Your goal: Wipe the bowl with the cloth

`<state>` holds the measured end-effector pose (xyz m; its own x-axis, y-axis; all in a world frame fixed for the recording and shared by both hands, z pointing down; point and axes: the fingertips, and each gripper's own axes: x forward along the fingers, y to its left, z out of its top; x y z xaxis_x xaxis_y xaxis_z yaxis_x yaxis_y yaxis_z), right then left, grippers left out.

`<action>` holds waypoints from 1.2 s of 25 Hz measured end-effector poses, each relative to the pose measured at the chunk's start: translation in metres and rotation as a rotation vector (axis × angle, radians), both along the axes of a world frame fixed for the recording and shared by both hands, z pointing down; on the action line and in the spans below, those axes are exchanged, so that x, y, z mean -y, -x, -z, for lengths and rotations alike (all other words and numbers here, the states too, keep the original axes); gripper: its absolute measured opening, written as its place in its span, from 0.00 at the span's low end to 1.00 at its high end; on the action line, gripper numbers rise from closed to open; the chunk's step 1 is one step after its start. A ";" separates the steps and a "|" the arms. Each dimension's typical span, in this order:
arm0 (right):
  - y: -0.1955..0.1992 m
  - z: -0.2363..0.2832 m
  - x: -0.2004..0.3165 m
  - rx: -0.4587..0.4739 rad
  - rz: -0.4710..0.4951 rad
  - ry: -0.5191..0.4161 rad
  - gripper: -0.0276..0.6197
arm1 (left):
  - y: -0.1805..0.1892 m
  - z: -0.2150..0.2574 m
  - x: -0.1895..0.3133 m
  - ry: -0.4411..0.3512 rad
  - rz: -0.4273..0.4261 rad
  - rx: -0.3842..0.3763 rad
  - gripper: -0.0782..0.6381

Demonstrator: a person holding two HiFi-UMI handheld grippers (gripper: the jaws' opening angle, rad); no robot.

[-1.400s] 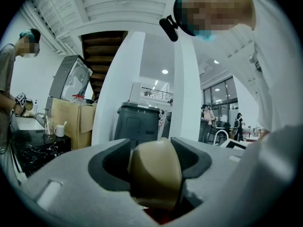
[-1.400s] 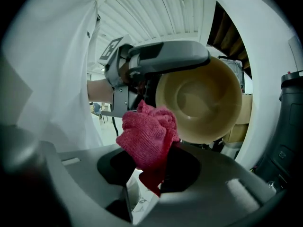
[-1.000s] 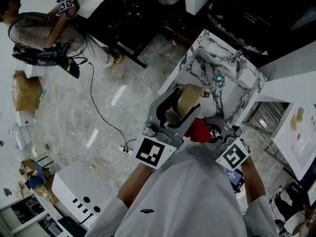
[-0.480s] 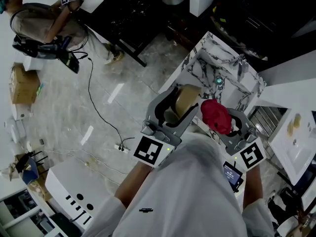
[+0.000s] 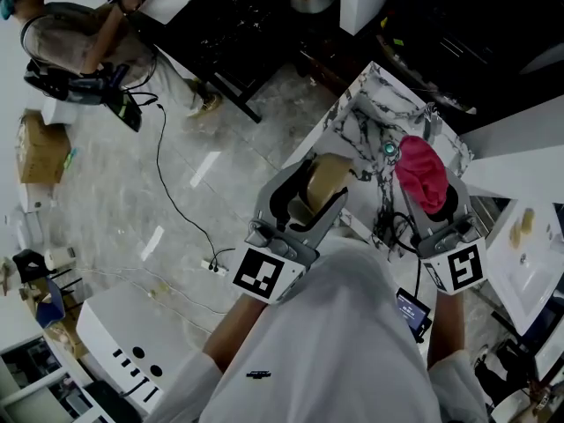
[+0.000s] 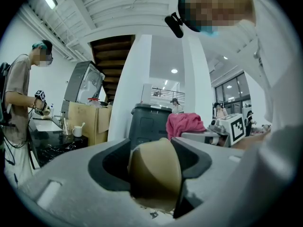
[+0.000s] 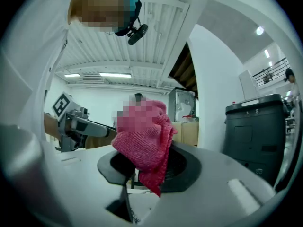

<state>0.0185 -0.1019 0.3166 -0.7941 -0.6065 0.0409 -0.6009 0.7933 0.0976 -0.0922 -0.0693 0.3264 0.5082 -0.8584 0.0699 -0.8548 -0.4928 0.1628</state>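
A tan bowl point(image 5: 322, 181) stands on edge between the jaws of my left gripper point(image 5: 310, 194), which is shut on its rim; the same bowl point(image 6: 155, 173) fills the middle of the left gripper view. My right gripper point(image 5: 432, 196) is shut on a bunched red cloth point(image 5: 420, 173), held up to the right of the bowl and apart from it. In the right gripper view the red cloth point(image 7: 143, 143) sticks up from the jaws, and the left gripper point(image 7: 75, 123) shows far off at the left.
A marble-patterned sink counter point(image 5: 366, 122) with a basin lies under both grippers. Another person point(image 5: 66, 47) works at a dark table point(image 5: 220, 25) at the upper left. A cable point(image 5: 172, 192) runs over the tiled floor, and a white box point(image 5: 128, 342) stands lower left.
My right gripper has carried the red cloth up and to the right, away from the bowl it was touching. The left gripper with the bowl has barely moved.
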 end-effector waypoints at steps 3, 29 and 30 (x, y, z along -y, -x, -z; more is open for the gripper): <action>-0.013 -0.008 0.008 0.021 -0.117 0.031 0.24 | 0.002 0.000 0.001 -0.003 0.011 0.005 0.49; -0.069 -0.079 -0.008 -0.028 -0.404 0.216 0.24 | -0.002 -0.026 0.001 0.095 0.036 0.020 0.49; -0.071 -0.079 -0.007 -0.026 -0.407 0.222 0.24 | -0.003 -0.026 0.001 0.097 0.035 0.019 0.49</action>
<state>0.0897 -0.0949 0.3960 -0.4902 -0.8429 0.2218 -0.8674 0.4968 -0.0290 -0.0893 -0.0701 0.3523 0.4754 -0.8645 0.1629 -0.8748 -0.4450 0.1916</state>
